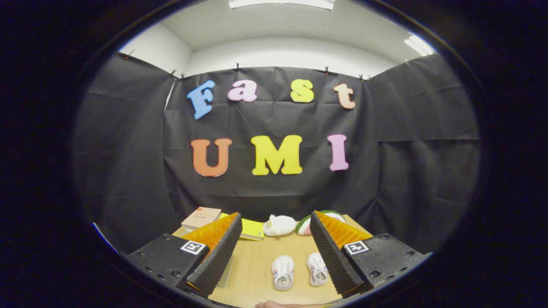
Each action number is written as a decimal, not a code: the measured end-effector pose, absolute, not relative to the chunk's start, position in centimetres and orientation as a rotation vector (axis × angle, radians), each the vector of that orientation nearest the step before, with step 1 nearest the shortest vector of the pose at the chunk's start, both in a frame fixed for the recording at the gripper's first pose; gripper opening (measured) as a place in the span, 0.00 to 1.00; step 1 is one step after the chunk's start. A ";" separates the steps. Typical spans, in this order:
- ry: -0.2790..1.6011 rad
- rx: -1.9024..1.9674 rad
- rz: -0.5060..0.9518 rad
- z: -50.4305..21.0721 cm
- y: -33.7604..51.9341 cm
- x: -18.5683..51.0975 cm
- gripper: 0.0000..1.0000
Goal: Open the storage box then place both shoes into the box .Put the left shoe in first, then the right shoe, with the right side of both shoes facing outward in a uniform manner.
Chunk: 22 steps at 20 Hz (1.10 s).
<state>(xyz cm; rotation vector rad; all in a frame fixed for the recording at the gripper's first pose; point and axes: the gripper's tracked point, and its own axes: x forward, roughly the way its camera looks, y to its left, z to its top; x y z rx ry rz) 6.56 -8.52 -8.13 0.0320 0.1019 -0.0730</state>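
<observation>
Fingers nearest the lens, spread wide apart, holding nothing, ribbed black pads facing each other over the wooden table. Between them on the table, two small white shoes side by side, just apart: left-hand shoe and right-hand shoe, both upright on their soles, coloured stripes on the sides. Which is the left shoe and which the right, not determinable at this size. Pale edge of something clear partly hidden behind the left finger, possibly the storage box; not confirmed, and no lid state readable. Beyond the shoes, at the far edge of the table: tan book, yellow book, white plush toy, watermelon-slice object. Sliver of a hand at the near table edge. Assessment: task at the very start. Box not seen opened, neither shoe grasped or moved. Everything outstanding: opening, left shoe in, then right shoe, right sides outward.
</observation>
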 end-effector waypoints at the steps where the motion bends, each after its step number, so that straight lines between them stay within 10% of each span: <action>1: 0.123 0.043 -0.070 -9.3 -8.8 7.8 1.00; 22: 1.030 0.612 0.610 -33.7 2.6 27.9 0.99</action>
